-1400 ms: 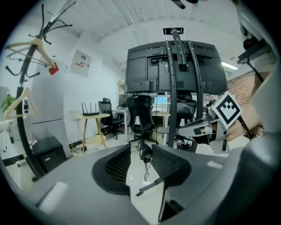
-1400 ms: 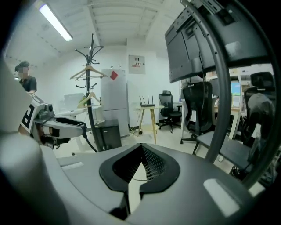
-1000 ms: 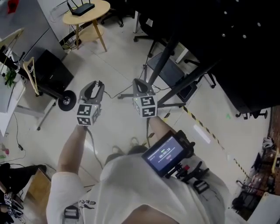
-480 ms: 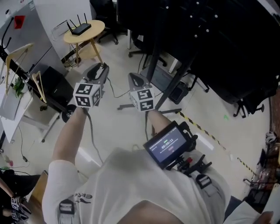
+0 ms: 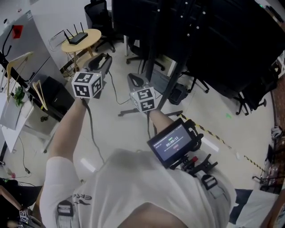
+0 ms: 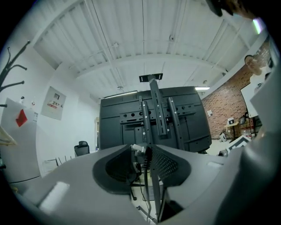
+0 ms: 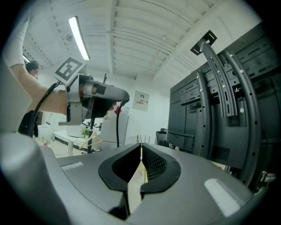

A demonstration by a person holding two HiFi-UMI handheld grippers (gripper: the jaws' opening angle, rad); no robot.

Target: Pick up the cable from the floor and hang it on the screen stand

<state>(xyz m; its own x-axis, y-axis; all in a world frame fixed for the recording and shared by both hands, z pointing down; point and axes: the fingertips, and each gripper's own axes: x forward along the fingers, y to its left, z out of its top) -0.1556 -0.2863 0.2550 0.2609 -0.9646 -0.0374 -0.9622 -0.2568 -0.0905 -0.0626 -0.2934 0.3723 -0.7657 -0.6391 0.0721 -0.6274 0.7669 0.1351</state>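
The big black screen on its stand (image 5: 178, 62) fills the far right of the head view and the middle of the left gripper view, as the screen stand (image 6: 153, 110). My left gripper (image 5: 103, 60) is held level toward it, shut on the cable's white plug end (image 6: 137, 148). The thin dark cable (image 6: 146, 173) hangs down from those jaws; from the right gripper view the cable (image 7: 117, 127) drops below the left gripper (image 7: 118, 94). To its right, my right gripper (image 5: 135, 80) is shut, with nothing visible between the jaws, the screen stand (image 7: 219, 88) close on its right.
A round wooden table (image 5: 89, 34) with a router stands far left, office chairs (image 5: 95, 11) behind it. A black case (image 5: 55, 93) and wooden hangers (image 5: 26, 58) are at the left. Yellow-black tape (image 5: 213, 136) crosses the floor. A small monitor (image 5: 173, 142) rides on the person's chest.
Both grippers have risen and moved toward the screen stand, the left one further. The cable came up with the left gripper.
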